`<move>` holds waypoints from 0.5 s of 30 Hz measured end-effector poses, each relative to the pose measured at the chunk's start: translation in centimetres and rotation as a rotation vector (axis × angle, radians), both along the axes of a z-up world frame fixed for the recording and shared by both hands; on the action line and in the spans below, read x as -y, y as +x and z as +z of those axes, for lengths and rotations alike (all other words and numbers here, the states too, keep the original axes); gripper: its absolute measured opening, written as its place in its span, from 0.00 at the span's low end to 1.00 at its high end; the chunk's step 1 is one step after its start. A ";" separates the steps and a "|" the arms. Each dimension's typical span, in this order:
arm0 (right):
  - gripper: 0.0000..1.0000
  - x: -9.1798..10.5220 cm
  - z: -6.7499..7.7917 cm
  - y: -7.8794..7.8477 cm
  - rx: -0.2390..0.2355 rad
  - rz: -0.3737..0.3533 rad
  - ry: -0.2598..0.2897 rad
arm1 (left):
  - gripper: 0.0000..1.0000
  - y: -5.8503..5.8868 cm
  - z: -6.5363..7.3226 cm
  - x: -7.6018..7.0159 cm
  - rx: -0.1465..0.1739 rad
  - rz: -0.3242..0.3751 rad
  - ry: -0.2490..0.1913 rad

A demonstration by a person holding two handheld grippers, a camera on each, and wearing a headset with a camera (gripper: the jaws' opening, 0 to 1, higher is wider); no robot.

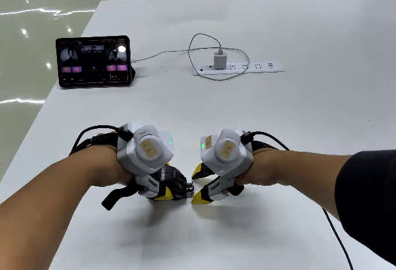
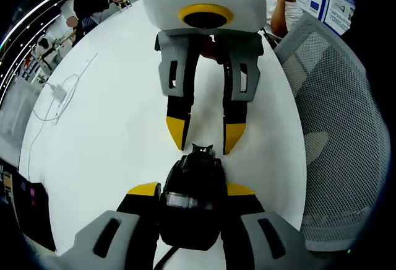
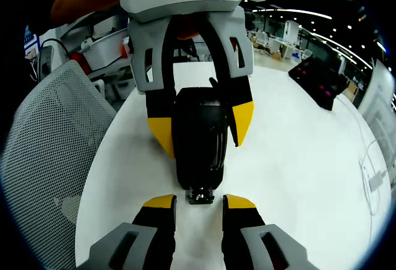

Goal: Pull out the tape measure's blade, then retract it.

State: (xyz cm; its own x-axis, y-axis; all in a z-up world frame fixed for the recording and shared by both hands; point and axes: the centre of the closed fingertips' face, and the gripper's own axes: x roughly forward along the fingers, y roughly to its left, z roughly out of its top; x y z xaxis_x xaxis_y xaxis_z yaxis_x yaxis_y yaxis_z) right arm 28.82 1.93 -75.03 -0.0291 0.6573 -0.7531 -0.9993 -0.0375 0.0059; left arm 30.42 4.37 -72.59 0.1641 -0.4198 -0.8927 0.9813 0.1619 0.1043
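"While the head view looks down on the white table point(image 1: 309, 96), where is the tape measure?"

"Low at the centre of the frame; the left gripper point(image 1: 168, 189) has its jaws clenched on the black tape measure point(image 1: 179, 184), and the right gripper point(image 1: 200, 184) faces it from the right, yellow tips just beside it; a tablet point(image 1: 94, 60) lies at the upper left and a power strip point(image 1: 238, 67) with a white charger point(image 1: 220, 58) at the upper centre, both well apart from the grippers"

"And the left gripper view?"

"The left gripper point(image 2: 192, 191) rises from the bottom and grasps the tape measure point(image 2: 193, 211) on both sides; the blade tip point(image 2: 202, 150) sits at the tape measure's upper end; the right gripper point(image 2: 205, 135) comes down from the top of the frame, jaws released, one yellow tip on either side of the blade tip and, as far as I can tell, not touching it; a mesh chair point(image 2: 334, 127) stands at the right"

"Right gripper view?"

"The right gripper point(image 3: 199, 203) at the bottom has its jaws apart, with the blade tip point(image 3: 200, 194) in the gap between them; the tape measure point(image 3: 198, 152) is at the centre, gripped by the left gripper point(image 3: 203, 132) coming in from the top; the mesh chair point(image 3: 55, 134) is at the left"
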 end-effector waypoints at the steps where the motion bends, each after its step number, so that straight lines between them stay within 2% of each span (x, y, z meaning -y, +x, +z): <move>1: 0.22 -0.1 0.0 0.0 0.003 0.001 0.002 | 0.33 0.0 0.0 0.0 0.000 0.001 0.001; 4: 0.16 -0.4 -0.1 -0.1 0.009 0.003 0.004 | 0.33 0.0 -0.1 0.0 0.000 0.001 0.005; 5: 0.15 -0.6 -0.3 0.1 0.017 -0.010 0.000 | 0.33 0.0 -0.1 0.0 0.002 0.001 0.005; 6: 0.15 -0.7 -0.5 0.0 0.005 -0.025 -0.005 | 0.33 0.0 -0.1 0.0 0.002 0.002 0.004; 8: 0.15 -0.6 -0.4 0.0 0.017 -0.004 -0.007 | 0.33 0.0 0.0 0.0 0.001 0.003 -0.001; 14: 0.14 -0.5 -0.3 0.0 0.016 -0.002 -0.007 | 0.33 0.0 -0.1 0.0 0.000 -0.002 0.000; 15: 0.11 -0.3 -0.3 0.3 0.015 -0.025 -0.014 | 0.33 0.0 -0.1 0.0 -0.002 -0.003 0.001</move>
